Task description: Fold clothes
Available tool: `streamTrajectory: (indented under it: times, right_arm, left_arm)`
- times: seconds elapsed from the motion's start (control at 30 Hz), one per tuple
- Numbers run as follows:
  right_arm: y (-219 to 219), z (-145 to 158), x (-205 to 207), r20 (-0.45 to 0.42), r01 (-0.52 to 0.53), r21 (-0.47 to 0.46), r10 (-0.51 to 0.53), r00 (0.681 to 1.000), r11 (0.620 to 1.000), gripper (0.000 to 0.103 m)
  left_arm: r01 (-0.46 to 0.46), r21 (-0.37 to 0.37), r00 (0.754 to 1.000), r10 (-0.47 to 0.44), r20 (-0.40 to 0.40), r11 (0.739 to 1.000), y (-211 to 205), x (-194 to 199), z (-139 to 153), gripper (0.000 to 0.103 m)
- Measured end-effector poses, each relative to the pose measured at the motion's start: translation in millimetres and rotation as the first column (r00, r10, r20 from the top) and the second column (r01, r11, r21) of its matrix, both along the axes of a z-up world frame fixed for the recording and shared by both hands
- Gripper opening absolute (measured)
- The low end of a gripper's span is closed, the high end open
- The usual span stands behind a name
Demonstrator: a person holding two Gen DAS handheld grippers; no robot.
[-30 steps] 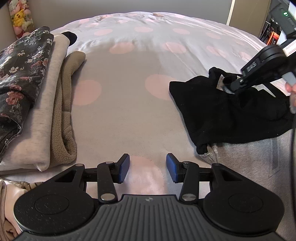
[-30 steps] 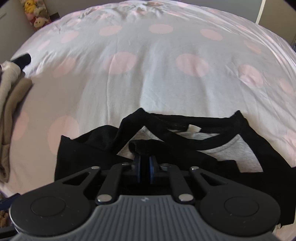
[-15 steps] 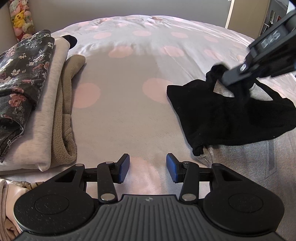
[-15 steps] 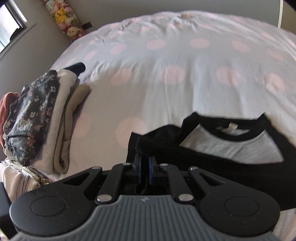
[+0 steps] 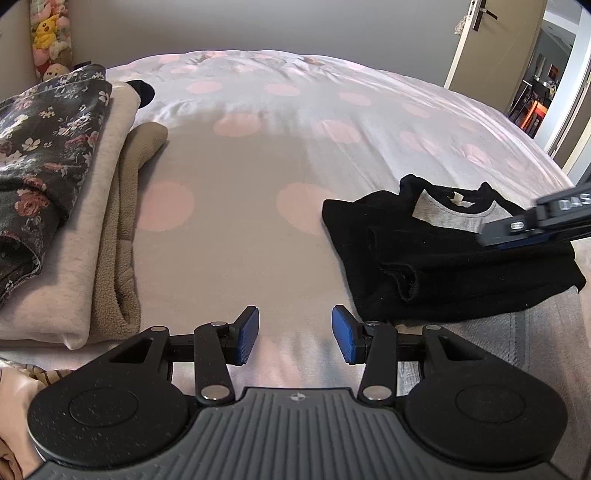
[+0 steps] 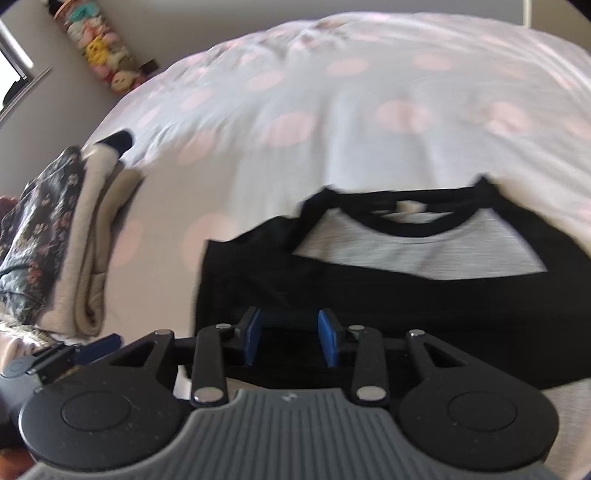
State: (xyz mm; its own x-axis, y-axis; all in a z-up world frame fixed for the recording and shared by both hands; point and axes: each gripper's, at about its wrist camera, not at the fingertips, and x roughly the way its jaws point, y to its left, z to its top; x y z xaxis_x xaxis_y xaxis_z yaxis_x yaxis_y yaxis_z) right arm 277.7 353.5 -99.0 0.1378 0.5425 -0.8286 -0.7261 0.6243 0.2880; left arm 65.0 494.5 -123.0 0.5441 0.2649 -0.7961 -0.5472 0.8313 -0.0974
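Black-and-grey shirt point(image 6: 424, 254) lies part-folded on bed point(image 5: 295, 122), black sleeve laid across grey chest, neck opening toward far side. Right tongs point(image 6: 290, 338) low over shirt's near black edge, pads apart, gripping nothing. Left tongs point(image 5: 294, 334) wide, empty, over bare polka-dot cover just left of shirt. Folded stack point(image 5: 70, 206) well left: floral piece atop beige and tan layers. Plush toys point(image 5: 48, 33) in far corner; open door point(image 5: 491, 48) far right.
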Motion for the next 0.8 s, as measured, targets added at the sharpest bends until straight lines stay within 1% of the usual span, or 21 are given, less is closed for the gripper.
streamTrajectory:
  times: [0.1, 0.17, 0.27, 0.37, 0.4, 0.5, 0.57, 0.6, 0.7, 0.8]
  right_arm:
    - [-51.6, 11.3, 22.8, 0.058, 0.073, -0.016, -0.072, 0.996, 0.997, 0.038]
    - [-90.3, 18.1, 41.2, 0.091, 0.134, -0.030, -0.131, 0.987, 0.990, 0.038]
    - [-148.6, 25.7, 69.4, 0.158, 0.228, -0.063, -0.216, 0.964, 0.972, 0.038]
    - [-196.4, 22.7, 89.9, 0.228, 0.281, -0.112, -0.250, 0.941, 0.953, 0.038]
    - [-210.6, 19.3, 96.3, 0.237, 0.294, -0.124, -0.259, 0.936, 0.948, 0.038]
    - [-240.1, 6.7, 112.6, 0.203, 0.323, -0.106, -0.297, 0.933, 0.941, 0.038]
    - [-250.0, -0.4, 121.7, 0.175, 0.330, -0.076, -0.314, 0.933, 0.941, 0.038]
    - [-252.0, -3.1, 125.7, 0.162, 0.331, -0.061, -0.317, 0.934, 0.942, 0.038]
    - [-244.9, -8.7, 139.9, 0.119, 0.316, -0.018, -0.312, 0.943, 0.948, 0.038]
    - [-235.0, -13.5, 161.3, 0.066, 0.307, 0.029, -0.308, 0.949, 0.951, 0.040]
  left_arm:
    - [0.023, 0.008, 1.000, -0.023, 0.009, 1.000, -8.1, 4.8, 3.0, 0.042]
    - [0.039, 0.007, 0.999, -0.039, 0.025, 0.999, -13.8, 9.3, 4.0, 0.042]
    - [0.053, 0.004, 0.998, -0.053, 0.045, 0.999, -20.9, 16.0, 4.4, 0.042]
    - [0.052, 0.000, 0.997, -0.052, 0.060, 0.999, -25.9, 22.8, 3.1, 0.042]
    - [0.052, -0.002, 0.997, -0.051, 0.065, 0.999, -27.5, 25.1, 2.6, 0.042]
    - [0.049, -0.010, 0.996, -0.048, 0.081, 0.999, -31.5, 32.3, 1.4, 0.042]
    - [0.029, -0.056, 0.995, -0.024, 0.098, 0.998, -24.0, 41.1, 2.4, 0.045]
    - [0.021, -0.076, 0.994, -0.013, 0.106, 0.997, -20.3, 45.7, 2.7, 0.045]
    - [0.019, -0.099, 0.993, -0.007, 0.121, 0.995, -11.3, 62.7, 2.1, 0.045]
    - [0.016, -0.120, 0.993, -0.002, 0.114, 0.993, -4.5, 83.6, -4.4, 0.045]
